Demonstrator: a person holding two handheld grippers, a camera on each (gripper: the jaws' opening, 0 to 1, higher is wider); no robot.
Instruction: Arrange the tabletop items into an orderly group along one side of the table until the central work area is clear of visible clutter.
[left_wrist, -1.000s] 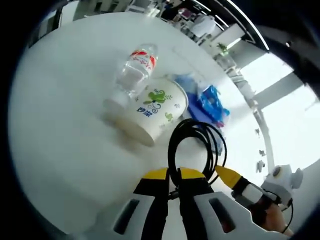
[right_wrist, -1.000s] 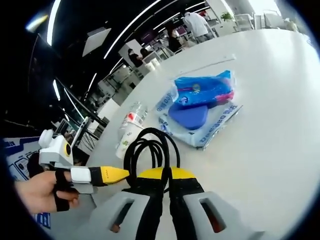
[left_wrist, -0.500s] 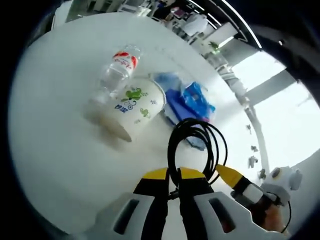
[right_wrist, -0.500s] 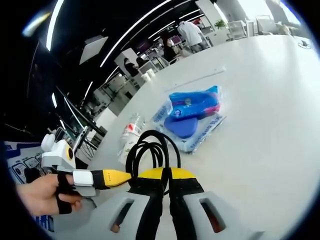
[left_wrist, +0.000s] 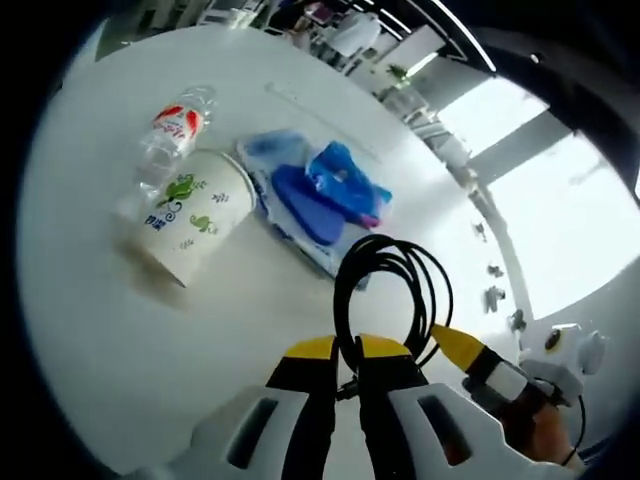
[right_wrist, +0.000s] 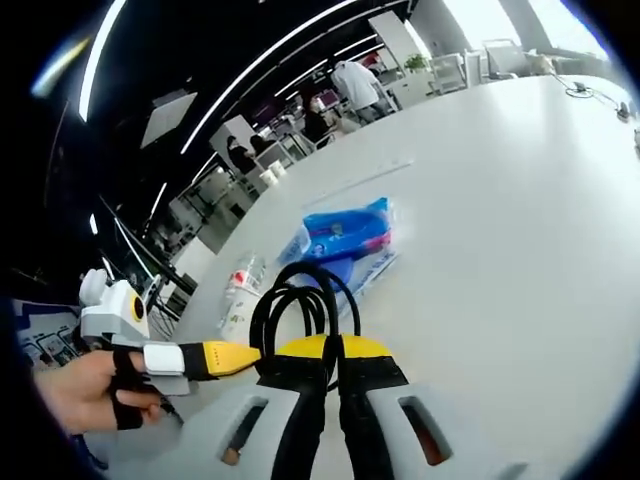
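So both grippers were on the same thing at this point. In the left gripper view, the left gripper (left_wrist: 338, 375) had its jaws pinched tight on a coiled black cable (left_wrist: 392, 300), with the loops standing up just past the yellow tips. The right gripper (left_wrist: 452, 348) poked in from the lower right, its yellow tip right against the coil, with the person's hand (left_wrist: 535, 440) behind it.

Same story from the other side: in the right gripper view, the right gripper (right_wrist: 325, 368) was clamped narrow on the cable (right_wrist: 300, 305), and the left gripper (right_wrist: 222, 358) came in from the left, held by a hand (right_wrist: 75, 390).

The rest of the stuff sat further out on the white table (left_wrist: 120, 340). A paper cup (left_wrist: 192, 228) with green doodles lay on its side, touching a clear water bottle (left_wrist: 165, 140) with a red label, which was also lying flat. Just beside the cup was a blue plastic package (left_wrist: 315, 190). In the right gripper view the package (right_wrist: 345, 240) was beyond the cable loop, with the bottle (right_wrist: 240, 280) near it. People stood in the background (right_wrist: 350, 80).
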